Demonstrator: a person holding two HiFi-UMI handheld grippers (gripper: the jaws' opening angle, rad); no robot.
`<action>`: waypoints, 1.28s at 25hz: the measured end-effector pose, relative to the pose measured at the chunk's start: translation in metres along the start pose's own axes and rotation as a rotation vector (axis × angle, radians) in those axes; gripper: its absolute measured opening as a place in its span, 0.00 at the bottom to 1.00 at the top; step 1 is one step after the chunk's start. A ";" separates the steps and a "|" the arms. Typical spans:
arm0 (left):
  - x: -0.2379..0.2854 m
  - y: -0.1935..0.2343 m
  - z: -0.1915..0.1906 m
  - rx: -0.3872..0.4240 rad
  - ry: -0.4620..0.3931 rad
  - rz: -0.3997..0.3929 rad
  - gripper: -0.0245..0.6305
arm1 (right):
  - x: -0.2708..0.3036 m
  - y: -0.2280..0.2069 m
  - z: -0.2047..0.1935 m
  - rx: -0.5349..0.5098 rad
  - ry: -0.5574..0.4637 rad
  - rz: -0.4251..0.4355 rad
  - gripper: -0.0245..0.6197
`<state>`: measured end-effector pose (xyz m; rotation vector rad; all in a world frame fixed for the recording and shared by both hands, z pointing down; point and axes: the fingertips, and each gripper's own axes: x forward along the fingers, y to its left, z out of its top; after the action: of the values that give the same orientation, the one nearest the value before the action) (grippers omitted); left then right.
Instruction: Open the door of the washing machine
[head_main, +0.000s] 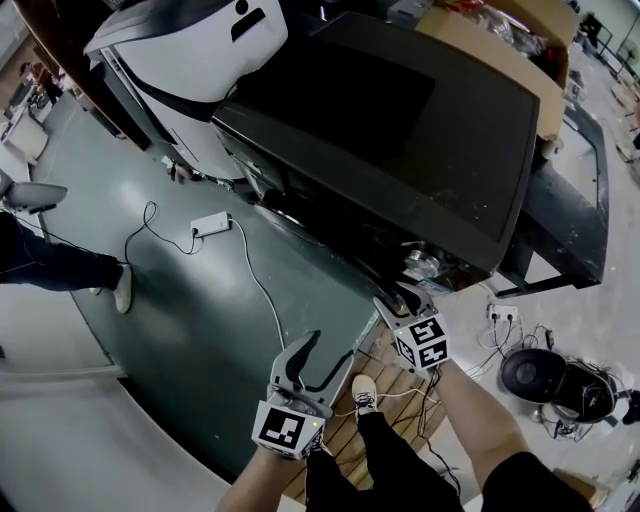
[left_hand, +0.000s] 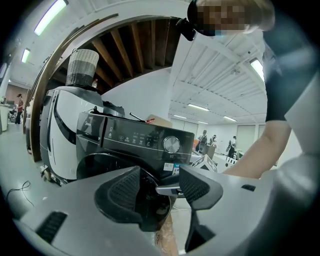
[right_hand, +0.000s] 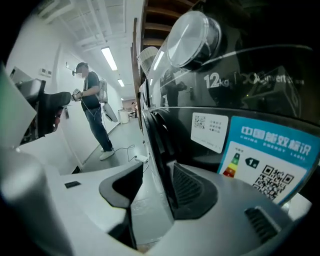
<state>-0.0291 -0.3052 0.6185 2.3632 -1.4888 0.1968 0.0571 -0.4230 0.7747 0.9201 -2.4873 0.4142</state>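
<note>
The black front-loading washing machine (head_main: 400, 130) stands in front of me, seen from above. In the left gripper view its control panel (left_hand: 145, 137), dial (left_hand: 171, 144) and dark round door (left_hand: 100, 162) face me. My right gripper (head_main: 402, 298) reaches in at the front of the machine, below its top edge. In the right gripper view the door's rim (right_hand: 157, 150) runs between the two jaws, and my right gripper (right_hand: 159, 190) is shut on it. My left gripper (head_main: 330, 348) hangs lower left, away from the machine. It is open, and my left gripper (left_hand: 159, 187) holds nothing.
A white machine (head_main: 190, 50) stands left of the washer. A power strip (head_main: 210, 224) with cables lies on the green floor. A person's leg (head_main: 60, 265) is at far left. A wooden pallet (head_main: 390, 385) lies under my feet, a round black device (head_main: 530, 375) to the right.
</note>
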 end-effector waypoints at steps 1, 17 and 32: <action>0.000 0.001 -0.001 0.000 -0.004 0.001 0.41 | 0.002 0.000 -0.002 -0.005 0.007 0.000 0.35; -0.006 0.009 -0.018 -0.023 -0.030 0.012 0.41 | 0.004 0.005 -0.007 0.017 0.004 -0.053 0.20; -0.022 0.025 -0.049 -0.057 0.007 0.022 0.41 | 0.000 0.087 -0.021 -0.033 0.029 0.075 0.18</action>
<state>-0.0582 -0.2789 0.6634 2.3002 -1.4982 0.1656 0.0054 -0.3504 0.7823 0.8039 -2.5003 0.4076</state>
